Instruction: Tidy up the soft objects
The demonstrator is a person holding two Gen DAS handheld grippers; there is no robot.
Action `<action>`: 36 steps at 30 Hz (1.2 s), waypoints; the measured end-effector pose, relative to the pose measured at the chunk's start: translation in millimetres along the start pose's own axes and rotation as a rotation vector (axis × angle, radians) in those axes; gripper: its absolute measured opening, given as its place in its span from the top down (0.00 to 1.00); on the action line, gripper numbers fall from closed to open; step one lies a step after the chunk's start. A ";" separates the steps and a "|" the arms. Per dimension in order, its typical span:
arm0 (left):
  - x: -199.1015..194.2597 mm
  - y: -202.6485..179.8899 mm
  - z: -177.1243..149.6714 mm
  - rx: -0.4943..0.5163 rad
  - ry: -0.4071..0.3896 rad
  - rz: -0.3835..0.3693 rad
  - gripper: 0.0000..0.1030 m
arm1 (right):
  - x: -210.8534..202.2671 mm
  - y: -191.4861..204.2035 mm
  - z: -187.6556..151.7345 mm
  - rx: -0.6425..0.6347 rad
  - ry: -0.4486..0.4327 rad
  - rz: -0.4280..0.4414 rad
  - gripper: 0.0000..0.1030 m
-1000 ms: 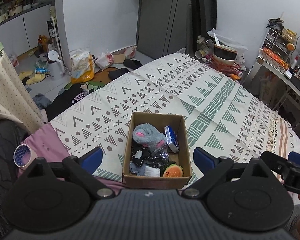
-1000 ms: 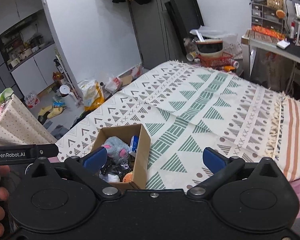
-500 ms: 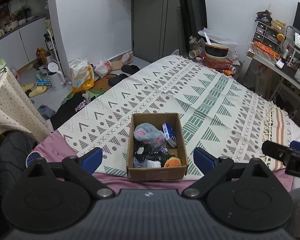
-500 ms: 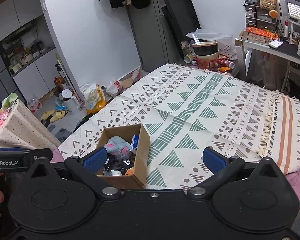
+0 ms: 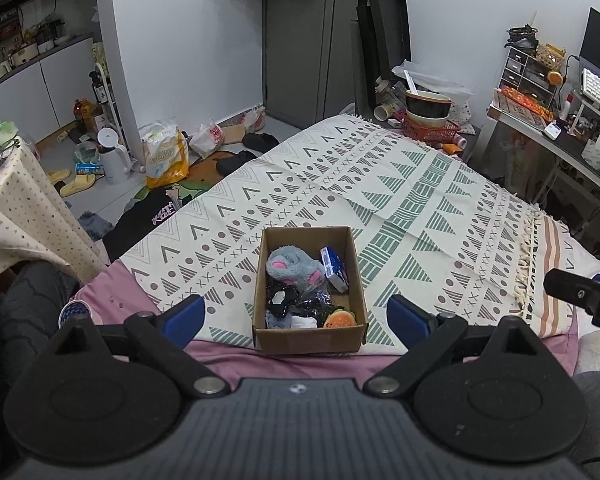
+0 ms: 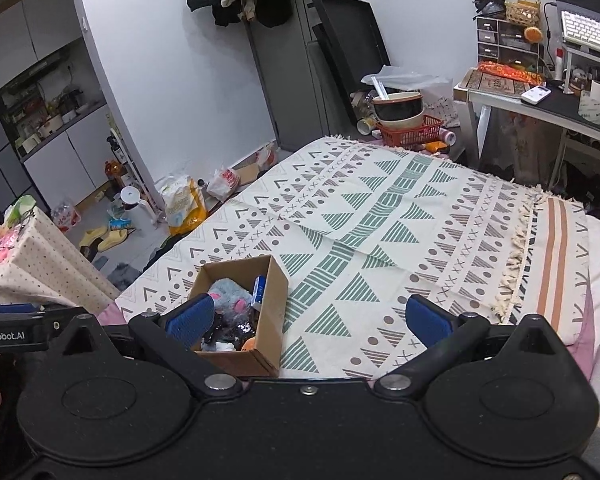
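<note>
An open brown cardboard box [image 5: 310, 288] holding a grey plush toy with pink ears [image 5: 294, 266], a small burger-shaped toy [image 5: 341, 319] and other soft items sits low in the centre of the left wrist frame, on a cream bedspread patterned with green and brown triangles [image 5: 400, 208]. The left gripper [image 5: 296, 316] and right gripper [image 6: 310, 316] hang above the bed's near edge, blue-padded fingers spread wide and empty. Bags, slippers and a white kettle [image 5: 110, 156] litter the floor at upper left; a crowded desk [image 6: 540, 104] fills the upper right.

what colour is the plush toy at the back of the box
Grey plush toy with pink patches; clearest in the left wrist view.
</note>
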State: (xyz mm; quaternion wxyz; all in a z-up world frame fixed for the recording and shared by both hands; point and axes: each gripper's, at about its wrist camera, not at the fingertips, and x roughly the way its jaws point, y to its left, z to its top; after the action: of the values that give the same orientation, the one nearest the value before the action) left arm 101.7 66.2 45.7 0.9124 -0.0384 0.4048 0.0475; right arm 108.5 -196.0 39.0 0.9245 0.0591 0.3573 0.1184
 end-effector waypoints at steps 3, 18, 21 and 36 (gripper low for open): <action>-8.1 -1.0 -2.0 -0.003 -0.008 -0.005 0.06 | -5.3 -0.2 0.4 -0.008 -0.010 -0.006 0.00; -19.0 0.4 -10.0 -0.001 -0.024 -0.030 0.06 | -19.7 13.2 -7.2 -0.075 -0.023 0.005 0.00; -19.4 -1.2 -11.7 0.004 -0.027 -0.032 0.06 | -21.1 14.2 -8.5 -0.077 -0.025 0.007 0.00; -17.2 -9.3 -16.3 0.021 -0.026 -0.053 0.06 | -26.2 13.8 -11.7 -0.069 -0.032 0.006 0.00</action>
State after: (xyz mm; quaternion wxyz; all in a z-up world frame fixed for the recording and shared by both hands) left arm 79.3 54.3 47.9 0.9189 -0.0390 0.3921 0.0199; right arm 79.3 -189.2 49.9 0.9312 0.0303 0.3381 0.1324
